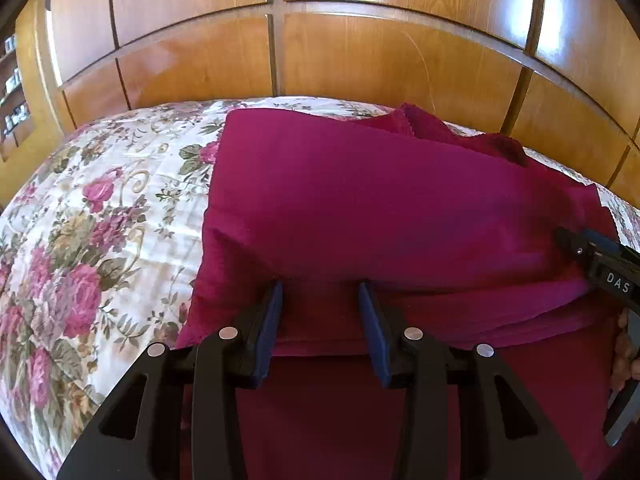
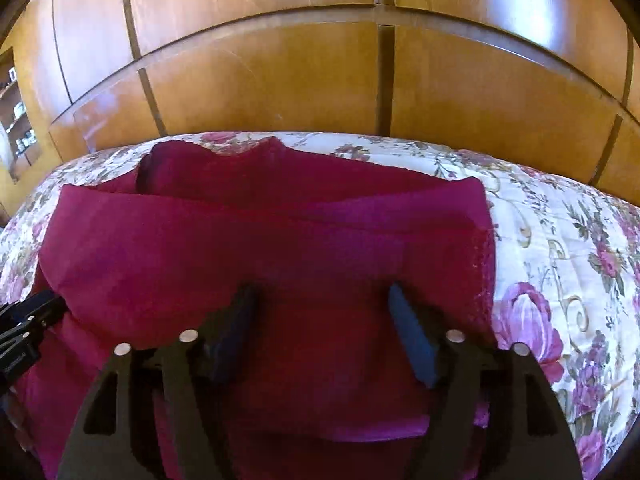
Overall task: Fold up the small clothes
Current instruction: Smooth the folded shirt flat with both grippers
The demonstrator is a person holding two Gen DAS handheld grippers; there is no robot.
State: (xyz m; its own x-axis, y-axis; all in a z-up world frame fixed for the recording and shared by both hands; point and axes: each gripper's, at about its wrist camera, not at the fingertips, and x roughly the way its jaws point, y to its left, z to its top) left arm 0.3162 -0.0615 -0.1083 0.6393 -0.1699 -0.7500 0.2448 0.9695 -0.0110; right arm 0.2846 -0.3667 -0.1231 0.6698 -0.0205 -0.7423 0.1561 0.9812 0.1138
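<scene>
Down my left claw (image 1: pixel 320 292) first: its blue pads (image 1: pixel 269 332) stand partly apart over the magenta garment (image 1: pixel 360 208), tips at the near fold. Whether they nip a layer or merely rest on it I cannot tell, since the cloth bunches dark between them. The garment lies ahead of this claw on the floral bedspread (image 1: pixel 100 220), which runs off to the claw's left; wooden wardrobe doors (image 1: pixel 360 60) rise beyond. Off to the right, my other gripper pokes in at the frame's edge, with fingers of my hand (image 1: pixel 624 344) cut off behind it.

From my right claw (image 2: pixel 320 296), tilted down over the same cloth, the jaws are spread wide with only fabric lying loose beneath them, nothing pinched. This view alone shows the garment's stitched side hem (image 2: pixel 486 264) just right of the claw and a rumpled layer at the far end. My left gripper shows at the left margin, mostly cropped.
</scene>
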